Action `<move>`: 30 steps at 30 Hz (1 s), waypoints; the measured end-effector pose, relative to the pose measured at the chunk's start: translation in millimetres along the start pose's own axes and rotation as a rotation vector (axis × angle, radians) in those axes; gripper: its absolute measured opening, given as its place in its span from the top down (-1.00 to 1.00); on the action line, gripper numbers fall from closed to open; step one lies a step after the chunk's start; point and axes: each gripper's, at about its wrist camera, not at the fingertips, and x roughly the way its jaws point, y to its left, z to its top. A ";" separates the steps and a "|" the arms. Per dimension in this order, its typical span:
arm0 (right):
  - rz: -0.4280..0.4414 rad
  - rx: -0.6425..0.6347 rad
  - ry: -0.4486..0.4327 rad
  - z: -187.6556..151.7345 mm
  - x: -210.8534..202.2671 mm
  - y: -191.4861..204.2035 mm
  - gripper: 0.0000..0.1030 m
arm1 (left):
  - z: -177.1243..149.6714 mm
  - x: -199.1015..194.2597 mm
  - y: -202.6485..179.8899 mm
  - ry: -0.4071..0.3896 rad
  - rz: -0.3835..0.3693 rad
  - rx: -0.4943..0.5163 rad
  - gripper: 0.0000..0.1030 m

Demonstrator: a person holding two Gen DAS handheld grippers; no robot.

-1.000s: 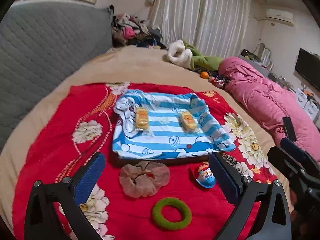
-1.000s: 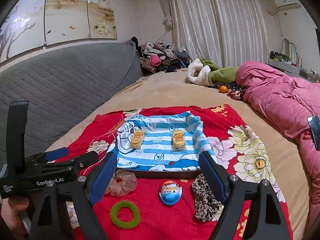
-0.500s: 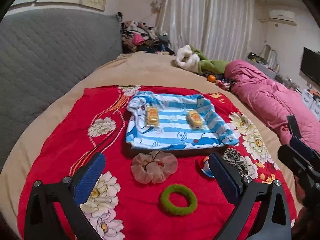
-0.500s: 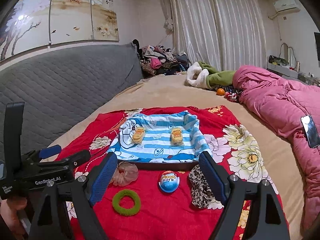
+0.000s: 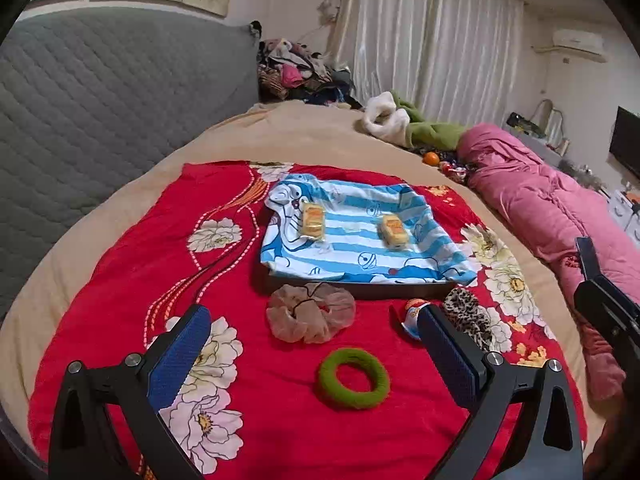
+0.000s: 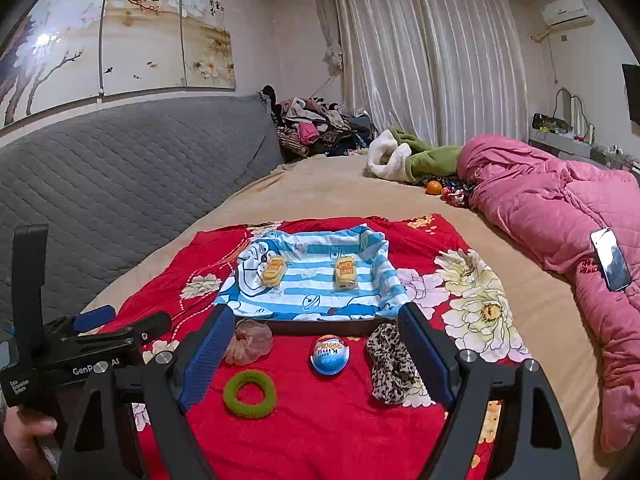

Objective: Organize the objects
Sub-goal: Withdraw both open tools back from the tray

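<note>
Left tongs (image 5: 314,356): being held wide apart over the near edge of the red floral blanket (image 5: 120,280), with nothing between the blue pads.
Right tongs (image 6: 316,354): being held wide apart as well, empty, above the same near edge; the left tongs are being seen at this view's left side, gripped by a hand (image 6: 24,430).
Green ring (image 5: 354,378): lying flat on the blanket, nearest to the near edge, between the left tongs' pads in that view.
Peach scrunchie (image 5: 310,318): lying just beyond the ring, close to the tray's near wall.
Blue egg-shaped toy (image 6: 330,354): lying right of the scrunchie, being partly hidden by the right pad in the left view.
Leopard scrunchie (image 6: 392,364): lying right of the toy, towards the blanket's right edge.
Tray (image 5: 360,290): being lined with a blue striped cloth (image 5: 356,248), set at the blanket's middle beyond the four small things.
Yellow packets (image 5: 313,220): two being carried on the cloth, one left and one right (image 5: 394,231), well apart.
Pink quilt (image 6: 560,208): being heaped along the bed's right edge.
Grey headboard (image 6: 120,184): standing along the bed's left edge.
</note>
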 end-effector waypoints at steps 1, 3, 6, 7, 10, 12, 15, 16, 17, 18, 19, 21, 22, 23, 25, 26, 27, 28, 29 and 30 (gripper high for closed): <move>-0.002 0.003 0.001 -1.1 -0.5 -1.3 -0.62 | -2.1 0.1 0.1 0.000 -0.003 0.001 -1.00; -0.011 -0.005 0.004 -4.3 -0.9 -1.8 -0.62 | -7.0 1.0 1.6 0.007 -0.007 -0.005 -1.00; -0.014 -0.009 0.012 -10.8 -0.5 -3.4 -0.62 | -14.5 1.2 3.6 -0.007 0.004 -0.014 -1.00; -0.024 -0.008 0.014 -13.7 -0.2 -4.4 -0.62 | -16.3 1.5 4.1 -0.009 0.005 -0.014 -1.00; -0.034 -0.013 0.020 -20.3 1.4 -5.7 -0.62 | -22.7 2.9 3.6 -0.007 0.004 -0.006 -1.00; -0.034 -0.011 0.027 -23.8 3.3 -7.8 -0.62 | -25.8 4.4 3.0 -0.011 0.007 0.002 -1.00; -0.040 -0.003 0.040 -30.2 7.6 -12.6 -0.62 | -29.0 8.6 0.8 -0.013 0.006 0.024 -1.00; -0.040 0.001 0.044 -32.3 8.6 -13.0 -0.63 | -29.3 9.9 0.4 -0.013 0.003 0.029 -1.00; -0.036 0.003 0.049 -34.1 10.0 -13.8 -0.63 | -29.7 10.7 0.1 -0.017 0.000 0.029 -1.00; -0.034 0.006 0.053 -35.2 11.4 -14.1 -0.63 | -30.1 12.0 -0.2 -0.018 0.000 0.028 -1.00; -0.039 0.009 0.059 -37.9 13.6 -15.0 -0.63 | -30.0 13.6 -0.5 -0.016 -0.001 0.026 -1.00; -0.042 0.004 0.068 -39.9 16.9 -15.5 -0.63 | -30.5 17.4 -1.1 -0.006 -0.007 0.024 -1.00; -0.043 0.004 0.072 -41.1 18.7 -15.8 -0.63 | -30.8 19.4 -1.7 -0.002 -0.009 0.022 -1.00; -0.041 0.005 0.077 -42.5 20.5 -15.6 -0.63 | -31.1 20.5 -2.2 -0.002 -0.009 0.022 -1.00; -0.040 0.004 0.084 -44.3 24.2 -14.8 -0.63 | -31.5 23.7 -3.5 -0.002 -0.006 0.025 -1.00; -0.040 0.001 0.085 -45.1 25.5 -14.4 -0.63 | -32.0 25.4 -3.8 0.001 -0.007 0.029 -1.00; -0.040 0.000 0.087 -45.9 26.5 -13.7 -0.63 | -32.3 28.0 -4.1 0.005 -0.004 0.029 -1.00; -0.042 0.002 0.090 -47.0 27.9 -13.5 -0.63 | -32.6 30.5 -4.3 0.010 -0.001 0.029 -1.00; -0.040 0.005 0.094 -47.8 29.9 -13.8 -0.63 | -33.0 33.9 -4.4 0.015 0.002 0.029 -1.00; -0.037 0.007 0.098 -48.6 31.9 -14.4 -0.63 | -33.2 36.0 -4.2 0.018 0.004 0.028 -1.00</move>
